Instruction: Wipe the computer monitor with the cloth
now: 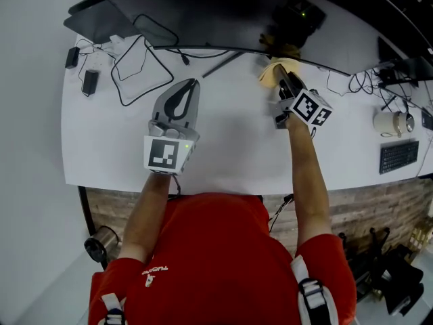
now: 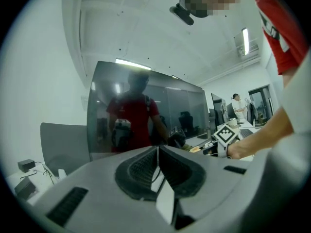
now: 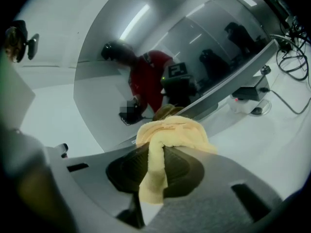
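Note:
A wide dark monitor [image 1: 223,12] stands along the back of the white desk [image 1: 230,141]; its black screen [image 3: 160,67] mirrors the person in red. My right gripper [image 1: 279,73] is shut on a yellow cloth [image 1: 274,72], with the cloth bunched just below the monitor's lower edge. In the right gripper view the yellow cloth [image 3: 167,135] bulges out past the jaws, close to the bezel. My left gripper [image 1: 190,84] rests low over the desk to the left, jaws shut with nothing between them, pointing at the monitor screen [image 2: 146,115].
Black cables [image 1: 139,63] loop over the desk's back left beside small adapters [image 1: 88,81]. A white mug [image 1: 391,122] and a black keyboard [image 1: 399,156] sit at the right. More cables [image 1: 369,81] lie at the back right.

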`<state>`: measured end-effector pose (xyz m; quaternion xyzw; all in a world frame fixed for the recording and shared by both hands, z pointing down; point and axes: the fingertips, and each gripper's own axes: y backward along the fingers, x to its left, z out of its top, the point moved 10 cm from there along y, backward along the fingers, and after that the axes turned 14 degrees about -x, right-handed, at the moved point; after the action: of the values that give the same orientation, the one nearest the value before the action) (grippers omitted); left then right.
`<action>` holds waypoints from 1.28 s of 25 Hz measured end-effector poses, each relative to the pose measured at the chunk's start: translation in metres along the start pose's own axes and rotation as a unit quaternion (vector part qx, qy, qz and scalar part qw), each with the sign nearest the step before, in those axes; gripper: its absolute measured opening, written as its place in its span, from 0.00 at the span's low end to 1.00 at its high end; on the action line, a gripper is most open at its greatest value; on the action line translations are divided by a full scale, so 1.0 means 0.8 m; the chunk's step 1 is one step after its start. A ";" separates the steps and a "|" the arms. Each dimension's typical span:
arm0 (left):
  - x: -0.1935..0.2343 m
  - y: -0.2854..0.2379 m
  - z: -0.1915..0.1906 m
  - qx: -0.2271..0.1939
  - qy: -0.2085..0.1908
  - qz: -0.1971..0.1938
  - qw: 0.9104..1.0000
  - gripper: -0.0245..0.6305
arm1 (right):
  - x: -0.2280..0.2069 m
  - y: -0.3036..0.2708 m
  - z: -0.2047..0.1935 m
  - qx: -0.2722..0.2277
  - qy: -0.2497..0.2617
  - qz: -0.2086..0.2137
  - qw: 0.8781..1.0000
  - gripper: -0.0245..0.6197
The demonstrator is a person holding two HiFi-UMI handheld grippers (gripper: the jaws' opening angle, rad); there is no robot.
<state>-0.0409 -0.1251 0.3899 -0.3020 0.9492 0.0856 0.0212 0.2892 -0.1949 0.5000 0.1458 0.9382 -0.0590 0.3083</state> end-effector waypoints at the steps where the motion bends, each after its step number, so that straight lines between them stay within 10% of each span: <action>1: 0.008 0.004 0.000 0.003 0.002 0.001 1.000 0.06 | 0.007 -0.005 -0.005 0.002 0.000 0.001 1.000 0.14; 32: 0.206 0.124 -0.015 0.000 0.017 0.011 1.000 0.06 | 0.244 -0.160 -0.170 0.038 -0.006 0.064 0.997 0.14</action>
<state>-0.2327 -0.1412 0.4014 -0.2927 0.9528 0.0804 0.0043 0.0232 -0.2429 0.4953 0.2164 0.9222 -0.0759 0.3113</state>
